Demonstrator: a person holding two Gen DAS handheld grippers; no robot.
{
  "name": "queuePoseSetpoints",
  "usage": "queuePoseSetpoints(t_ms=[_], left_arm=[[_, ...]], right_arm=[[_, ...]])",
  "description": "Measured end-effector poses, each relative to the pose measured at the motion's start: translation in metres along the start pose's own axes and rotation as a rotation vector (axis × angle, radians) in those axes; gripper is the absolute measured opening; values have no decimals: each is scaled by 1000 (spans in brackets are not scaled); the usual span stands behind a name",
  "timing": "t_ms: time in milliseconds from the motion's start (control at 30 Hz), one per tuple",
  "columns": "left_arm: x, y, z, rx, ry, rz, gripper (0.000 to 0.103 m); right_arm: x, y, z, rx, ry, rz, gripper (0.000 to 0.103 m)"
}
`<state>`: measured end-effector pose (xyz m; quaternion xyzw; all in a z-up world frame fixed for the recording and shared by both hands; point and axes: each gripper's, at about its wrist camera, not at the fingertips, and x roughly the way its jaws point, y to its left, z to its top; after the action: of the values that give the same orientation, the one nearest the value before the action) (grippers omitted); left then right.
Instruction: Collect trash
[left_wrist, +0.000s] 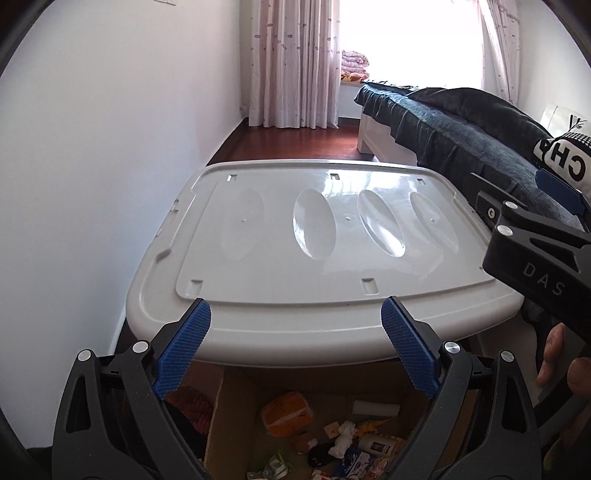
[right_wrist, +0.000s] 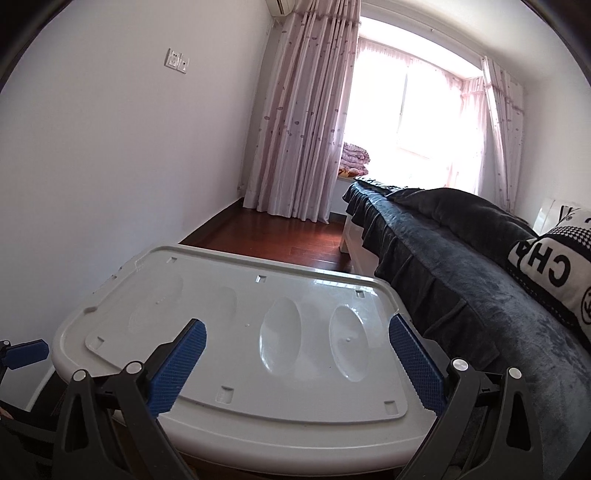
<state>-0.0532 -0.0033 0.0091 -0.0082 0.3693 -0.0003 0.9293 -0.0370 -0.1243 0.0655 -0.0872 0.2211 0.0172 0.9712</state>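
A cardboard box (left_wrist: 236, 413) sits on the floor at the bottom of the left wrist view, holding mixed trash (left_wrist: 343, 439): an orange wrapper, crumpled white paper, small packets. My left gripper (left_wrist: 295, 321) is open and empty above the box, at the near edge of a white plastic bin lid (left_wrist: 317, 236). My right gripper (right_wrist: 297, 339) is open and empty over the same lid (right_wrist: 236, 332). Its body shows at the right of the left wrist view (left_wrist: 532, 240).
A bed with a dark blue cover (right_wrist: 461, 258) runs along the right, with a black-and-white pillow (right_wrist: 554, 273). A white wall (left_wrist: 92, 184) is on the left. Red wood floor (right_wrist: 273, 236) leads to pink curtains (right_wrist: 303, 110) and a bright window.
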Motion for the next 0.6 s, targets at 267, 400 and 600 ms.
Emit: queuePoseSetpoints(t_ms=[267,400,600], left_arm=[[11,5,0,-20,-11,0,91],[15,8,-1,-28,-6,-16,91],[22,9,-4,-18,11,-7,91]], right_arm=[[14,-9,-12,30,19,-10,98],[14,-6,-15,18,21,-5,98],[15,-1,-17,7,16,-6,98]])
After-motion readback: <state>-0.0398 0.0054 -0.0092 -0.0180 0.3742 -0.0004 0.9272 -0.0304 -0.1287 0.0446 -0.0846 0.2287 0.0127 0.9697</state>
